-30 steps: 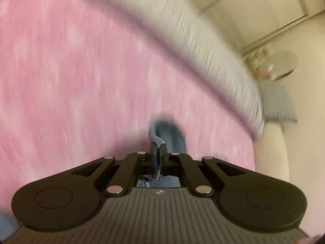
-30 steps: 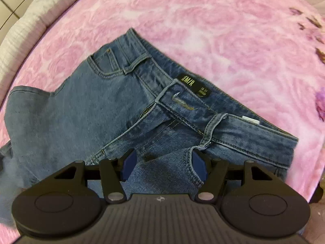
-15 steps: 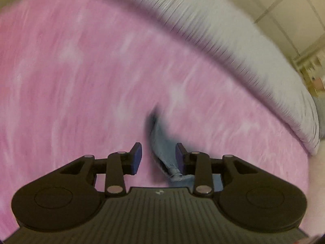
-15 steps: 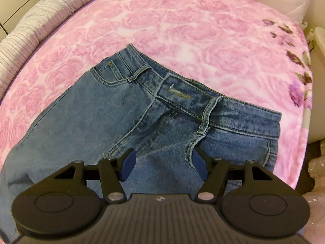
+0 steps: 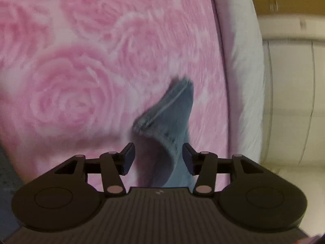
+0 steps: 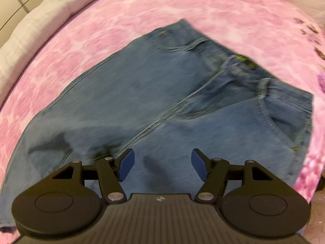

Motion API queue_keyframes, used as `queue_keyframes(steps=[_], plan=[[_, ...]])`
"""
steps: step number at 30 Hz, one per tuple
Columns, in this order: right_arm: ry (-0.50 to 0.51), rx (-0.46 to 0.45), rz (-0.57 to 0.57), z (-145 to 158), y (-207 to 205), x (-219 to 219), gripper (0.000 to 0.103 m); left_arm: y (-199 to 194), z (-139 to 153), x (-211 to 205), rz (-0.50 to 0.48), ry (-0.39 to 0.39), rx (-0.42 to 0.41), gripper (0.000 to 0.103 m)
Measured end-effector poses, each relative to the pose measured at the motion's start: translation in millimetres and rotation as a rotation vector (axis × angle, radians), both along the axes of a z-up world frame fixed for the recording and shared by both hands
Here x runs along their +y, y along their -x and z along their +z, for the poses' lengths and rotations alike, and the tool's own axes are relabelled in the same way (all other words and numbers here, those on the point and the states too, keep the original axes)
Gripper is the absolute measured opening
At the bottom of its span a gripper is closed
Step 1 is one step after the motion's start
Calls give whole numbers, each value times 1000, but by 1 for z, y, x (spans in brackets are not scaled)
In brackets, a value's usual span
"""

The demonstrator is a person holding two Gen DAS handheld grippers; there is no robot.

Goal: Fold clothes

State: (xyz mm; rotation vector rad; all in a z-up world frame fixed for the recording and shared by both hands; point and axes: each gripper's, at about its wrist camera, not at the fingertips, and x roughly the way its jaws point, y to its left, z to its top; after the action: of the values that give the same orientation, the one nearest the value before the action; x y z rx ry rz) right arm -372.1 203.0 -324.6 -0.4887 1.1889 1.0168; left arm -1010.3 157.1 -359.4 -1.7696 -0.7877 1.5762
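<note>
1. The left gripper (image 5: 158,158), which a second ago pinched a strip of denim tight, now has its jaws opening; the jeans' hem end (image 5: 168,120) stands between the fingers, near the right-hand pad, though blur hides whether it touches, and it is no longer clamped.
2. That hem rises as a loose peak in the middle of the left wrist view, over the pink rose blanket (image 5: 71,71); the grey bed edge (image 5: 239,61) runs down the right.
3. The right gripper (image 6: 161,164) is wide open as before, holding nothing, and has shifted over the jeans (image 6: 162,93), so the waistband now sits farther toward the upper right of its frame.
4. Judging from this, the leg has just been released and the garment lies spread for the next fold.
</note>
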Motion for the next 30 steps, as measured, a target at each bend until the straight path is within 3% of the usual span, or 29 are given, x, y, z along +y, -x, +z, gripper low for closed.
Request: queue_keyframes(steps=[4, 5, 6, 7, 8, 12, 14, 17, 19, 22, 23, 25, 27, 30], plan=[[11, -8, 30, -3, 11, 5, 66, 4, -30, 25, 32, -20, -101, 50], [15, -12, 32, -3, 12, 5, 66, 4, -38, 31, 30, -18, -118, 40], [18, -16, 34, -3, 12, 6, 66, 4, -44, 37, 24, -28, -126, 13], [18, -21, 35, -2, 12, 6, 66, 6, -45, 42, 3, -52, -119, 5], [18, -26, 35, -1, 11, 6, 66, 11, -38, 48, -37, -66, -77, 4], [7, -43, 29, 6, 4, 5, 66, 41, 32, 80, -385, -129, 325, 2], [-2, -46, 25, 10, 0, 5, 66, 60, 65, 88, -507, -144, 508, 2], [-8, -43, 23, 11, -5, 4, 66, 71, 87, 99, -678, -109, 723, 5], [-3, -37, 22, 9, -6, 2, 67, 60, 71, 110, -810, 4, 857, 11], [15, -23, 20, 2, -4, -4, 67, 41, 21, 118, -931, 229, 960, 15], [21, -20, 21, 1, -2, -6, 67, 35, 10, 117, -939, 282, 979, 16], [27, -18, 32, 1, 1, -11, 67, 34, 7, 105, -849, 298, 971, 20], [28, -24, 47, 5, 0, -16, 67, 37, 8, 91, -744, 316, 940, 32], [35, -35, 35, 9, -9, -28, 68, 56, 16, 63, -601, 376, 876, 31]])
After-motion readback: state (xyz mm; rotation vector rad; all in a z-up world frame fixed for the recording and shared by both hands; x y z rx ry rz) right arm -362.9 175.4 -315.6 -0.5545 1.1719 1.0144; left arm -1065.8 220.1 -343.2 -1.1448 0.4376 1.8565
